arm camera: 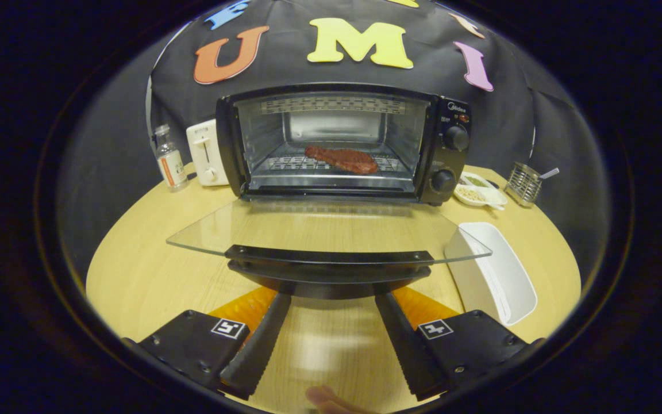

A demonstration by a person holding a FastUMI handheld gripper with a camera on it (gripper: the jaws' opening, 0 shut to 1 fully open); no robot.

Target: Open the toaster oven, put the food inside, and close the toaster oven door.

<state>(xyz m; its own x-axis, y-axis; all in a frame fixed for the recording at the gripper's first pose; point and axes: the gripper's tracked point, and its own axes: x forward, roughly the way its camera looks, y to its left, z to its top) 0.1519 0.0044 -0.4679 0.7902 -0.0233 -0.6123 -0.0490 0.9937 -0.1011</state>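
Note:
The black toaster oven stands at the back of the round wooden table with its glass door folded down flat toward me. A reddish-brown slab of meat lies on the wire rack inside. The door's black handle runs along its near edge. My gripper is open, its two fingers spread wide, and their tips reach just under that handle. Nothing is held between the fingers.
A white pop-up toaster and a small bottle stand left of the oven. To the right are small dishes of food, a wire holder and a long white tray beside the door's corner. A person's fingertip shows below the fingers.

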